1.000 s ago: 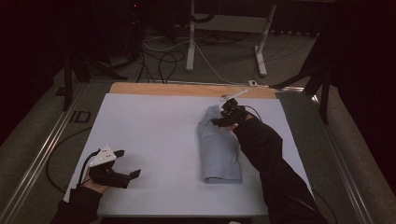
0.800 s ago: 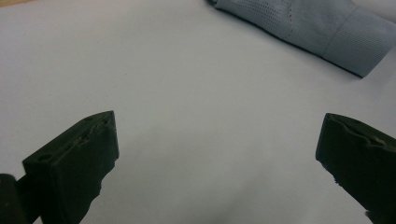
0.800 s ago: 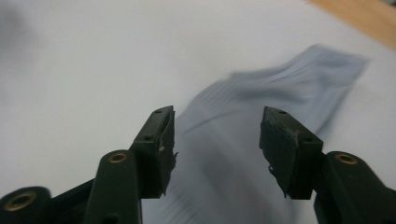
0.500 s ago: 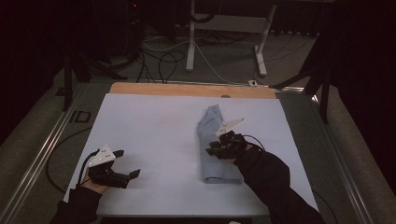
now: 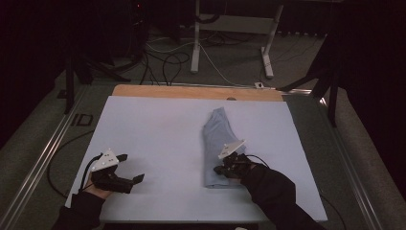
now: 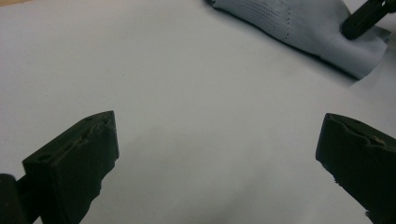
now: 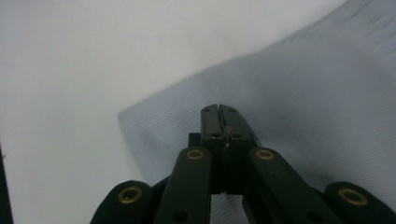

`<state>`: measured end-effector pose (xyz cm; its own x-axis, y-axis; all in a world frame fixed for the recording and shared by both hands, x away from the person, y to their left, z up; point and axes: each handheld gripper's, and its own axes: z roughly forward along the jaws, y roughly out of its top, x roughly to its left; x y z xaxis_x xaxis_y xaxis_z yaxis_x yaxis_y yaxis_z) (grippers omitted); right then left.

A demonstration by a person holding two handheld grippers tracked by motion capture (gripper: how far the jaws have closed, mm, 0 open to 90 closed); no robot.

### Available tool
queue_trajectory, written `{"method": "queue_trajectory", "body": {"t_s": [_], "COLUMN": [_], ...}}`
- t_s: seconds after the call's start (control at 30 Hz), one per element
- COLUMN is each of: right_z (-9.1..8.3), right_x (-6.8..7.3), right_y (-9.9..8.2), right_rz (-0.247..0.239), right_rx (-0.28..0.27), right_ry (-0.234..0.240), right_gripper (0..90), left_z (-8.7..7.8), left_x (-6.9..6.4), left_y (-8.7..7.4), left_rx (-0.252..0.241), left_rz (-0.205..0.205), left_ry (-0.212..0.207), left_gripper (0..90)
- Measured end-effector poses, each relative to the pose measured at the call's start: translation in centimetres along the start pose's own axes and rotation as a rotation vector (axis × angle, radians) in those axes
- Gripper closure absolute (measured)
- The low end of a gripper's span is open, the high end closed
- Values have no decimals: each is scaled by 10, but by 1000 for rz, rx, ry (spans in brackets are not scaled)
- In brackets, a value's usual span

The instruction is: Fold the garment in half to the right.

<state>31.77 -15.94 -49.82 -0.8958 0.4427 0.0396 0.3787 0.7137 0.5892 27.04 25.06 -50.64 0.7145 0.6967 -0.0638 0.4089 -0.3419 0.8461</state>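
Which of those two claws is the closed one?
The right claw, over the near end of the folded blue cloth, has its jaws pressed together. The left claw stands wide open above bare white tabletop.

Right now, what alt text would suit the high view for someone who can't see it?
A person's right gripper, jaws shut, sits at the near end of a folded pale blue cloth on a white table; the left gripper rests open nearby.

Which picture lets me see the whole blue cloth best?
The high view: the folded blue cloth lies whole on the white table, with the right tongs at its near end. The right gripper view gives a blurry close-up of one corner. The left gripper view catches just one end of it.
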Motion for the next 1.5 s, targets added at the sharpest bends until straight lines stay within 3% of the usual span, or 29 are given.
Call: {"method": "queue_trajectory", "body": {"t_s": [0.13, 0.37, 0.47, 0.7, 1.07, 1.3, 1.5], "right_z": [6, 3, 2, -2, -2, -13, -28], "right_x": [0, 3, 5, 10, 10, 9, 1], "right_y": [-9, -18, -23, -30, -29, -24, -17], "right_rz": [15, 22, 47, 32, 27, 27, 43], "right_rx": [16, 6, -12, -12, -17, -75, -152], "right_ry": [18, 27, 32, 15, 11, 6, -7], "right_gripper": [900, 900, 900, 900, 900, 893, 762], "left_z": [0, -1, -2, -1, 0, -2, -2], "left_x": [0, 0, -1, -5, -3, -3, -3], "left_y": [-1, 0, -1, 0, -1, 0, 0], "left_rx": [0, -9, -21, -20, -14, -22, -23], "left_rz": [0, 5, 13, 44, 29, 25, 24], "left_ry": [1, -4, -18, -34, -27, -24, -24], "left_gripper": [3, 3, 3, 3, 3, 3, 3]}}
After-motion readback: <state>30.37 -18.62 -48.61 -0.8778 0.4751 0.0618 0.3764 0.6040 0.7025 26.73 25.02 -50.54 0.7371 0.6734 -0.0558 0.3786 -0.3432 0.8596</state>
